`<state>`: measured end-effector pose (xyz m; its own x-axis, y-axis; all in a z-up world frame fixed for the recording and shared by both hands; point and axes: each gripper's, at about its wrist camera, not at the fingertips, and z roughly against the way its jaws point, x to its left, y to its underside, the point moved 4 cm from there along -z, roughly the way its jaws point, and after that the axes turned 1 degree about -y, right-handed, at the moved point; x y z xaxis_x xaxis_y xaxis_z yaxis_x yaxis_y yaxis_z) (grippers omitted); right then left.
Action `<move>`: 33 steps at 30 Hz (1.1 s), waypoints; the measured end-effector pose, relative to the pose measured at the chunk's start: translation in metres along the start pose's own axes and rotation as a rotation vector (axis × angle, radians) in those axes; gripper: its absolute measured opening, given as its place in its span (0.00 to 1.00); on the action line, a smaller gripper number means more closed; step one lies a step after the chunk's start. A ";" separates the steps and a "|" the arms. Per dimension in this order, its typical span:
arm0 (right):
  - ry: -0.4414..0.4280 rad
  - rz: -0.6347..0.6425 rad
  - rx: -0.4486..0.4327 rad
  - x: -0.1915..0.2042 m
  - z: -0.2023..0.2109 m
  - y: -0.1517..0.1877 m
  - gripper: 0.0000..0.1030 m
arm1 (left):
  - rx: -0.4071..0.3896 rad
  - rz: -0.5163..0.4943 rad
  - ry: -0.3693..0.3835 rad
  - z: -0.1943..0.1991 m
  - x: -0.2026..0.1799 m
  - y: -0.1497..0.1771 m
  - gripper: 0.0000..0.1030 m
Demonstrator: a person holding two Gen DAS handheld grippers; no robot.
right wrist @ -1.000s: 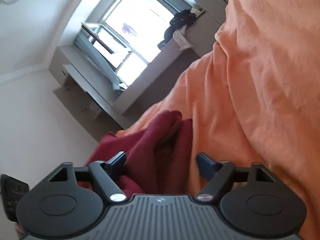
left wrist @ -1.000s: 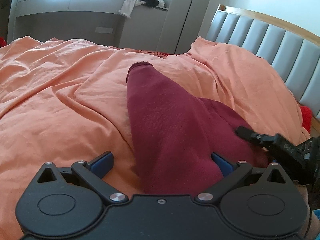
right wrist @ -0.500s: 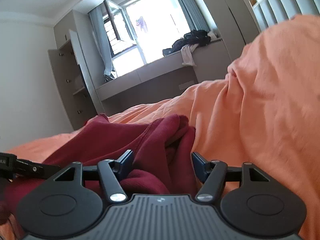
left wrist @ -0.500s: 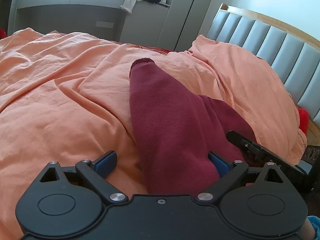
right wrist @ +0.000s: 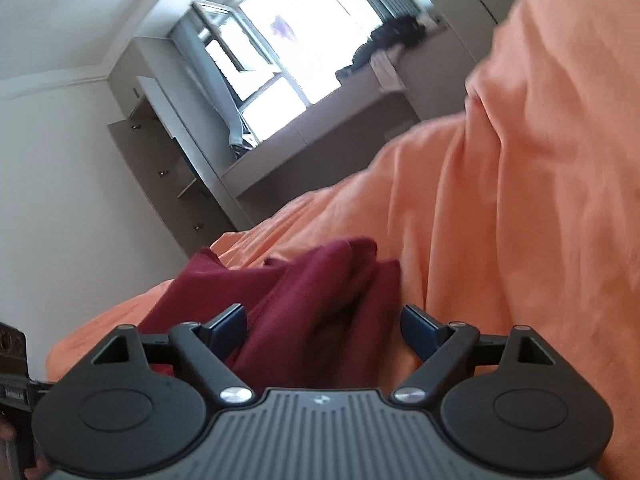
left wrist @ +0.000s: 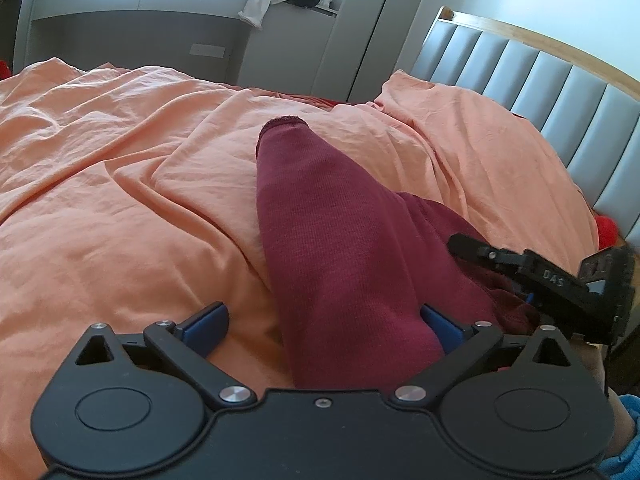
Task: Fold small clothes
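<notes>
While the maroon garment (left wrist: 344,264) lies stretched in a long strip across the orange duvet (left wrist: 120,208), running from near the person toward the far side of the bed, this looks to me like an in-between moment of the fold: one layer is laid over, and both grippers are hovering at the near end.

The left gripper (left wrist: 324,322) has its fingers spread wide, with the near end of the cloth passing between them; only the right-hand pad seems to brush the fabric, so I'd call it released, not gripping. The right gripper (right wrist: 324,326) is opening, its blue fingers (right wrist: 420,326) apart, with bunched maroon folds lying between them but not pinched.

My guess for the next move: pick a new edge, probably the bunched part near the headboard (left wrist: 560,92) side of the bed, and bring it over the strip. That needs a clean pinch on just the top layers without dragging the duvet up too.

The left wrist view shows the whole strip, its hemmed far end, and the right gripper coming in beside it. The right wrist view is tilted and blurry, but it alone shows how crumpled that side of the garment is.
</notes>
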<state>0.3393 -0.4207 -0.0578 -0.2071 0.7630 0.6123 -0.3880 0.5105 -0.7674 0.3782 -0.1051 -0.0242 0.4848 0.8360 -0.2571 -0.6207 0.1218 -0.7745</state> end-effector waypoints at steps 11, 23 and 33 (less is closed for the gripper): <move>-0.052 0.022 0.029 0.014 0.005 0.009 0.69 | -0.008 -0.008 0.006 0.000 0.000 0.001 0.99; 0.018 0.022 -0.017 0.025 0.008 0.011 0.41 | -0.006 -0.004 0.012 0.002 0.001 0.002 0.99; 0.191 0.421 -0.079 0.096 0.023 0.029 0.26 | 0.025 0.038 0.088 0.005 0.000 0.003 0.71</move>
<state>0.2878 -0.3419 -0.0165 -0.1598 0.9659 0.2039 -0.2347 0.1634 -0.9582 0.3729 -0.1026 -0.0241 0.5121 0.7901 -0.3369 -0.6543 0.1047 -0.7490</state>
